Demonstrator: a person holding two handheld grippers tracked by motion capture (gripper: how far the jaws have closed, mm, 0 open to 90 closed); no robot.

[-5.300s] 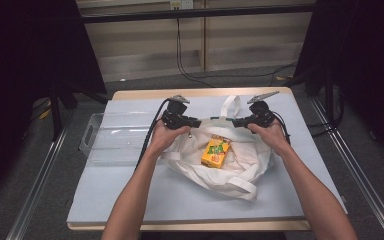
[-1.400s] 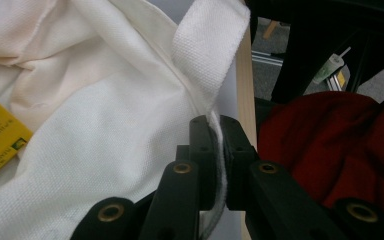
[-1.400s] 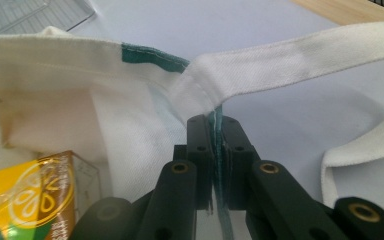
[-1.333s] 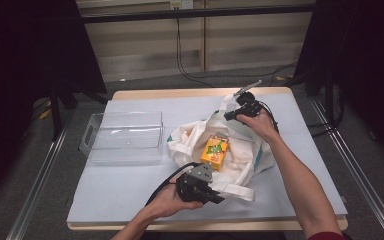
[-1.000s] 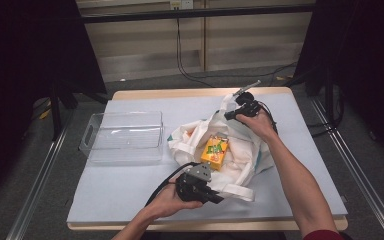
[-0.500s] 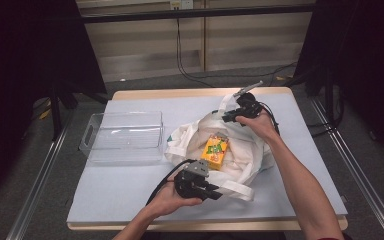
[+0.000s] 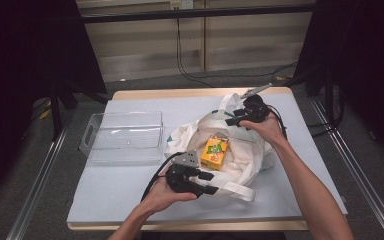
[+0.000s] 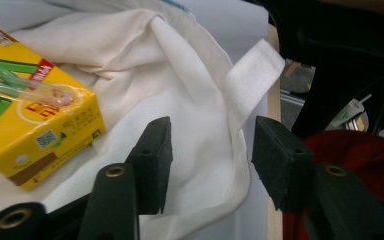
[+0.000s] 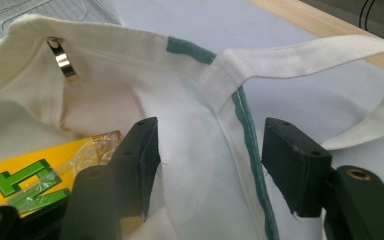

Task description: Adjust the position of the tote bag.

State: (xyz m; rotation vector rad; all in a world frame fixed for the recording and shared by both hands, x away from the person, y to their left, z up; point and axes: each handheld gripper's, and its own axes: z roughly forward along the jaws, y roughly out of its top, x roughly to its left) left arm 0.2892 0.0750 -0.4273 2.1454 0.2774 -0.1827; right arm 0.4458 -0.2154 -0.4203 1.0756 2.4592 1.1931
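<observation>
A white cloth tote bag [image 7: 247,157] lies open on the table with a yellow drink carton [image 7: 215,151] inside it. My left gripper [image 7: 211,183] is at the bag's near rim; its jaws have just been opening and stand open, with the white rim [image 8: 205,125] loose between them. My right gripper [image 7: 231,119] is at the far rim, its jaws also just opened. The green-striped hem [image 9: 245,125] runs between its pads without being pressed. The carton [image 8: 25,115] lies to the left of the left jaws, and a corner of it [image 9: 30,180] is behind the right gripper's left jaw.
A clear plastic bin [image 7: 122,137] stands on the pale blue mat left of the bag. One bag handle [image 7: 235,190] lies toward the near edge and another [image 9: 330,50] loops beyond the right gripper. A metal clip [image 9: 62,62] hangs inside the bag.
Both grippers have opened off the bag's rim, which they pinched a second ago. The right gripper has shifted slightly right and up. The left hand has stayed in place.
</observation>
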